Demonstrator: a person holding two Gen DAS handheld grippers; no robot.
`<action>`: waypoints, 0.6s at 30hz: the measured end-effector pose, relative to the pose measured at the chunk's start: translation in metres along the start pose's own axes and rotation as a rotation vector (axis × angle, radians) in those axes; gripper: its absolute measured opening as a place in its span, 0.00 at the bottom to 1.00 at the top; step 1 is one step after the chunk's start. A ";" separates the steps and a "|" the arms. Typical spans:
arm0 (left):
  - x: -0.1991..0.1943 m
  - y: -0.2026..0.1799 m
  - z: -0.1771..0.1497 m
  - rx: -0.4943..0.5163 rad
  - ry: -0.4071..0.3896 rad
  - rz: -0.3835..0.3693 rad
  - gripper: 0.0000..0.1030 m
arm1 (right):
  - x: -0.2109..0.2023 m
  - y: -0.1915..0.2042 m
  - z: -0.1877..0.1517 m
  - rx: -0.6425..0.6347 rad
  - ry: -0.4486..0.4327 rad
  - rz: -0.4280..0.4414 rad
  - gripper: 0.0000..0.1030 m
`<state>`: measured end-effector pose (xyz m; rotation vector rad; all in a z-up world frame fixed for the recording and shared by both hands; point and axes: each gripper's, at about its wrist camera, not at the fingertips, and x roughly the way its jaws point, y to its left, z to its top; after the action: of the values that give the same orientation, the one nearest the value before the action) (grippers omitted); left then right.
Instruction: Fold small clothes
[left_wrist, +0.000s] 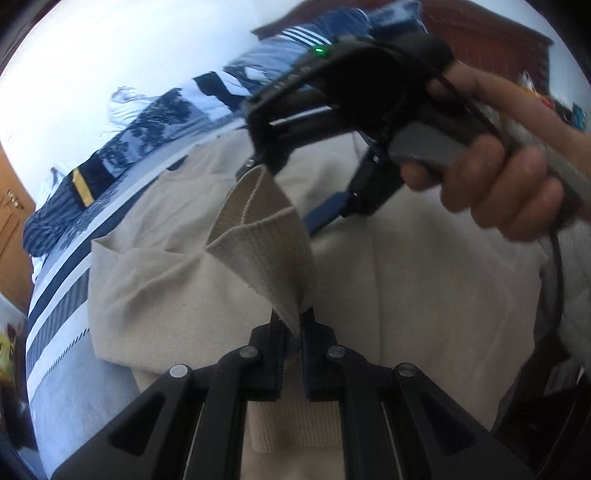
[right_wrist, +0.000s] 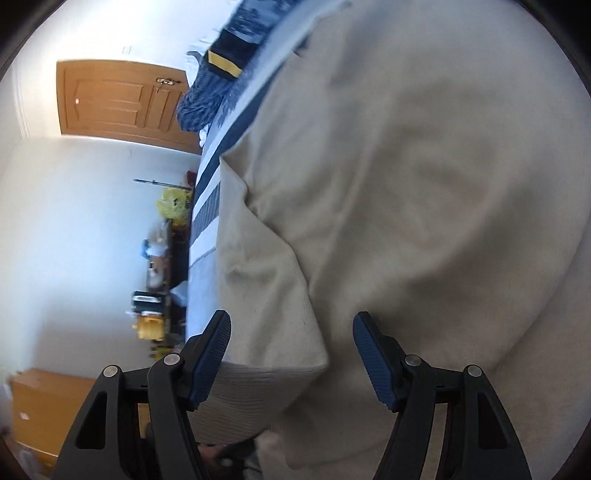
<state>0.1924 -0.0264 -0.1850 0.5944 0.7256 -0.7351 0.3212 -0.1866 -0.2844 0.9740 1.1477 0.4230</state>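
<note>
Black tongs (right_wrist: 291, 354) with ribbed blue pads (right_wrist: 212, 360), silver rivets, grey handle (left_wrist: 428, 147).

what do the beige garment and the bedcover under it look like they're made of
Beige garment: looks like a soft matte knit, maybe cotton; the cuff pinched in the left claw shows fine ribbing. Bedcover: apparently smooth woven fabric, printed in navy, white and grey stripes; the fibre cannot be told.

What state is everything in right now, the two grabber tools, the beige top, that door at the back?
Left gripper: jaws shut on the ribbed cuff.
Right gripper: jaws open, holding nothing.
Beige sweater: spread on the bed, cuff lifted.
Door: closed.
</note>
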 end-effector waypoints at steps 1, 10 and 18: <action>0.001 -0.001 -0.001 0.009 0.008 0.005 0.07 | 0.002 -0.004 -0.001 0.009 0.012 0.009 0.71; -0.019 0.016 0.010 0.002 -0.021 -0.002 0.07 | 0.023 0.027 -0.014 -0.133 0.157 -0.050 0.04; -0.114 0.053 0.062 -0.240 -0.315 -0.226 0.07 | -0.070 0.108 -0.016 -0.273 -0.026 0.046 0.04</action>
<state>0.1960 0.0058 -0.0491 0.1723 0.5809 -0.9108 0.2993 -0.1727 -0.1574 0.7662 1.0151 0.5866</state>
